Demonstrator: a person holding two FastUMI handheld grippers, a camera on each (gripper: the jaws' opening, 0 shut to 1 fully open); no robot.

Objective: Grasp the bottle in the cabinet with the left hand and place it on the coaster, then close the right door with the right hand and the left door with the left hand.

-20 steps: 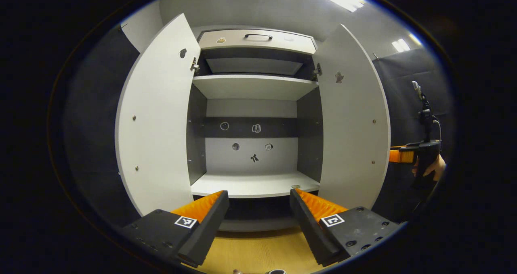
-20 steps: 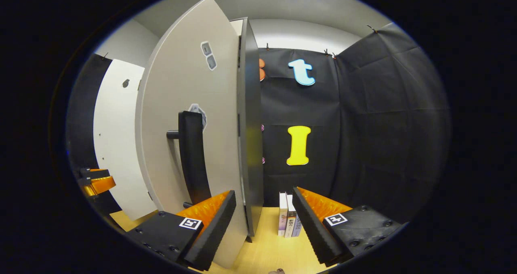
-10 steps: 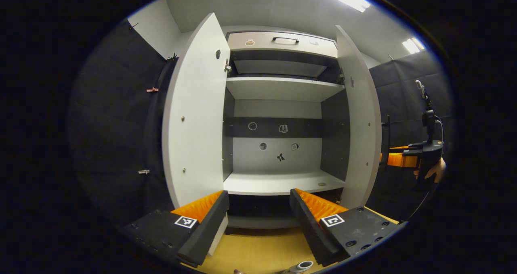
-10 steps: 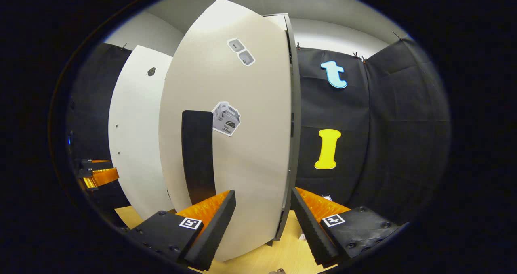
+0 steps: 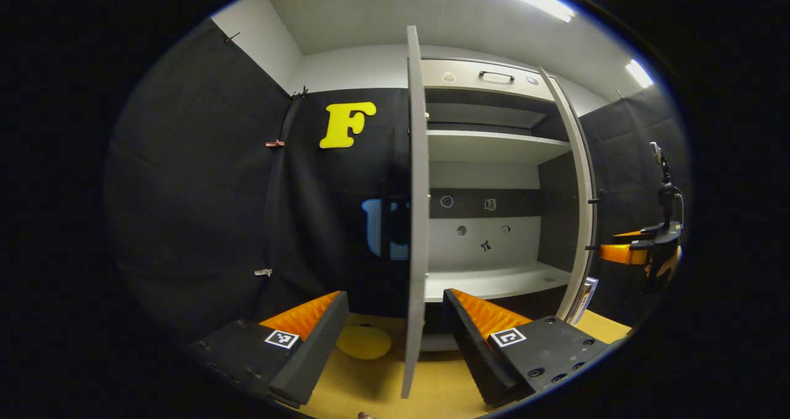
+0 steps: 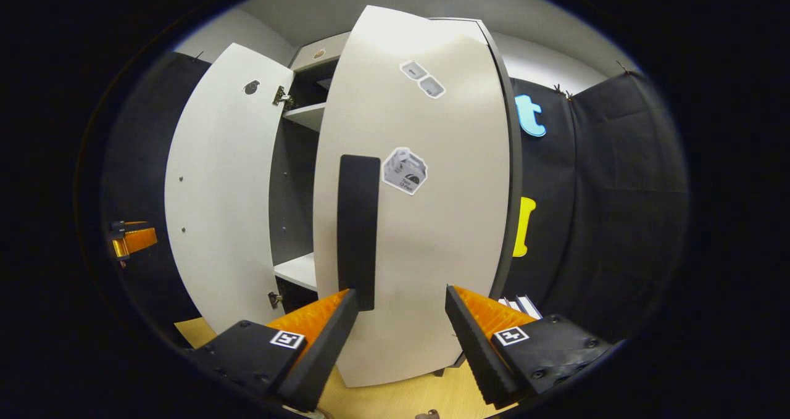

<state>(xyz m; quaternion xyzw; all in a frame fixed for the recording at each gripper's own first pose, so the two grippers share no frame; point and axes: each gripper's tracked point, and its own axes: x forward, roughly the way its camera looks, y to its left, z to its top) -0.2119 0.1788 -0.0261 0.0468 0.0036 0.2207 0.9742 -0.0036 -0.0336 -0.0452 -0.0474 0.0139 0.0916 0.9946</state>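
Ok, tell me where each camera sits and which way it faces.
Left gripper view: rides the left tool, facing the left door's edge and the open cabinet shelves; the other tool shows far right.
Right gripper view: rides the right tool, facing the right door's front and black handle.
Shared: both doors, cabinet interior, wooden tabletop.

I see a wooden tabletop (image 5: 376,388) carrying the cabinet (image 5: 494,160), whose base rests on it. In the left gripper view a round yellow coaster (image 5: 364,342) lies flat on the wood at about 7 o'clock from the cabinet. In the right gripper view a few books (image 6: 521,305) stand at the cabinet's 4 o'clock; whether they touch it I cannot tell.
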